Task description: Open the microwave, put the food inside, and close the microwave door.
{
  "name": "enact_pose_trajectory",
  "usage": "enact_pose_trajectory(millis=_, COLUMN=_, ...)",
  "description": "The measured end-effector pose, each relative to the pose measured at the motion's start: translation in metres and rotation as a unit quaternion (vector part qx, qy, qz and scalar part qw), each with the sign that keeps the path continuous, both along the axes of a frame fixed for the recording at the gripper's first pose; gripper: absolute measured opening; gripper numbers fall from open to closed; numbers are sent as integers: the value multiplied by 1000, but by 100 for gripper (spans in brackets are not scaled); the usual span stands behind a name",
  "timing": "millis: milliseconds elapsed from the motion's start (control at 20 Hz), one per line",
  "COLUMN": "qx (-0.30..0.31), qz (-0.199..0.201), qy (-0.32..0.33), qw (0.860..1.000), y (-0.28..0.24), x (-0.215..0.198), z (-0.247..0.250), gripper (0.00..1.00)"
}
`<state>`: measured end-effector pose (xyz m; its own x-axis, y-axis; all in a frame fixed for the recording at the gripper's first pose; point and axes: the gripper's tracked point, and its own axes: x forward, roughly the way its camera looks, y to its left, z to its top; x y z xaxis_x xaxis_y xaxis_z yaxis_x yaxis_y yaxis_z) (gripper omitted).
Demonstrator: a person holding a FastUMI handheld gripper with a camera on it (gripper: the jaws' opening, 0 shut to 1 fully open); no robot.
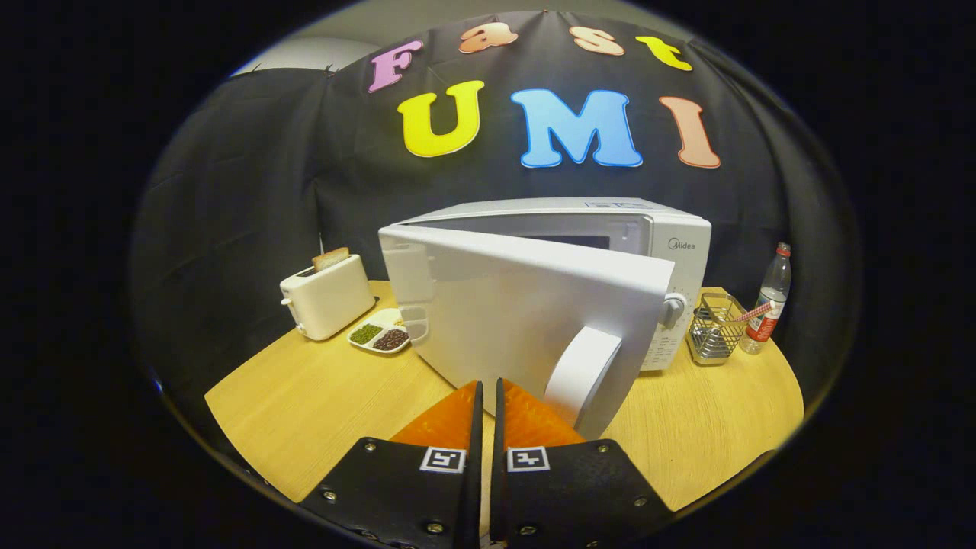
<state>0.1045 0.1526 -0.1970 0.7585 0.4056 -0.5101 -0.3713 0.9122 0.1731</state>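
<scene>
A white microwave (671, 244) stands on the wooden table (305, 396). Its door (503, 313) is swung partly open toward me, hinged on the left, and it hides most of the cavity. A curved white handle (583, 374) sticks out near the door's free edge. My gripper (488, 389) is shut with nothing between its fingers, the tips right at the lower face of the door, just left of the handle. A white divided dish (379, 332) of dark and green food lies on the table left of the microwave.
A white toaster (326, 296) with a slice of bread stands left of the dish. Right of the microwave are a wire basket (715, 329) and a clear bottle (768, 301) with a red cap. The table's front edge curves close below my fingers.
</scene>
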Motion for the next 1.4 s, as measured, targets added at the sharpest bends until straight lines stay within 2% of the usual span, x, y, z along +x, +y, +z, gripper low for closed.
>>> enact_pose_trajectory(millis=500, qx=-20, qz=-17, qy=2, qw=1000, y=-12, x=77, z=-35, gripper=6)
enact_pose_trajectory(millis=900, qx=-32, qz=-74, qy=11, qw=997, y=-28, x=132, z=-54, gripper=6)
enact_pose_trajectory(millis=1250, qx=-37, qz=-69, qy=24, qw=997, y=-24, x=140, z=-67, gripper=5)
enact_pose_trajectory(millis=1400, qx=-66, qz=-62, qy=-1, qw=996, y=-29, x=136, z=-60, gripper=6)
